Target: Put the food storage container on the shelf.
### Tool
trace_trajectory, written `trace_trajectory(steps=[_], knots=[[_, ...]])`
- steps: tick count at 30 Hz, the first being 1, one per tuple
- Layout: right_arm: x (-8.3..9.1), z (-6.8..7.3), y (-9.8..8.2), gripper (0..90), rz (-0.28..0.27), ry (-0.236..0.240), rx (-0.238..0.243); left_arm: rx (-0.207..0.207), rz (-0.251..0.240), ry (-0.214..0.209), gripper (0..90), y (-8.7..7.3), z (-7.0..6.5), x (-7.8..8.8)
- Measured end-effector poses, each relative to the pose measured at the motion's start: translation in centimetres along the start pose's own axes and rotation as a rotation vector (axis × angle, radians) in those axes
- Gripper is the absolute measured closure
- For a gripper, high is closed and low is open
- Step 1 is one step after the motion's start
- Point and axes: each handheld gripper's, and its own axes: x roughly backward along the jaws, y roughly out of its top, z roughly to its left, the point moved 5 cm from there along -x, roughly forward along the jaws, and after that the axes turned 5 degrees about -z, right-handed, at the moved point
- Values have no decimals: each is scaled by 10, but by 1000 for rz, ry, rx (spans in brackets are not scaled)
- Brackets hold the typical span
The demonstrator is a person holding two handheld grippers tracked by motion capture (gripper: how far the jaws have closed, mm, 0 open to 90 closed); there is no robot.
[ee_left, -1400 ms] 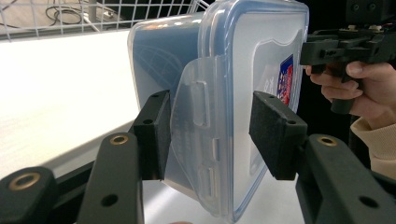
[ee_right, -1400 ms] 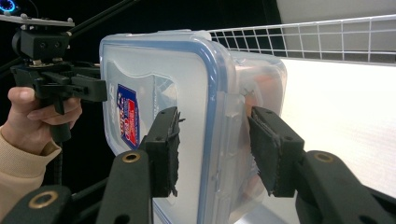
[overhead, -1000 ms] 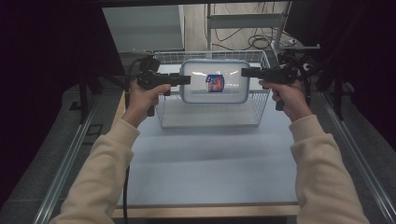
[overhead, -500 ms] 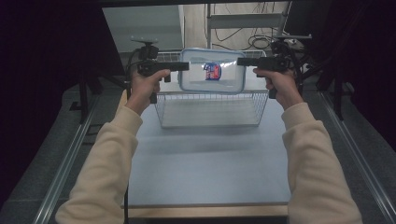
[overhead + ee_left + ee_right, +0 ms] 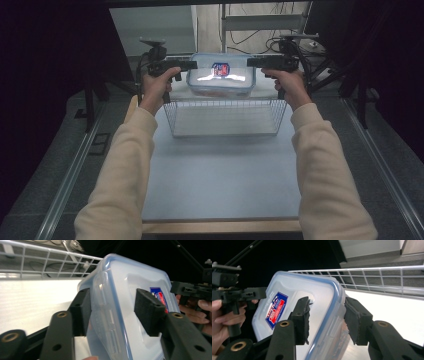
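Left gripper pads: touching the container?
Touching. In the left gripper view, both pads of the left gripper press on the container's latched edge, one each side.

A laboratory recording station. A pale work surface (image 5: 220, 185) lies between metal rails (image 5: 67, 185), enclosed by black curtains (image 5: 55, 60). Loose cables (image 5: 260, 42) trail over the floor behind, beside a metal frame (image 5: 265, 22) and a grey cabinet (image 5: 155, 25). Dark stands (image 5: 92, 95) flank the surface.
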Motion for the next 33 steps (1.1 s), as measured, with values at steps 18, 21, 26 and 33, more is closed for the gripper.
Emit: trace_trajectory(steps=[18, 21, 26, 33], knots=[[27, 11, -11, 422, -30, -85, 152, -68, -78, 12, 378, -6, -2, 27], [40, 15, -20, 416, -18, -73, 175, -104, -74, 20, 371, -15, -6, 38], [58, 20, -38, 396, -3, -48, 206, -186, -50, 23, 355, -37, -17, 57], [78, 25, -71, 388, 12, -10, 240, -253, -19, 13, 323, -77, -34, 79]])
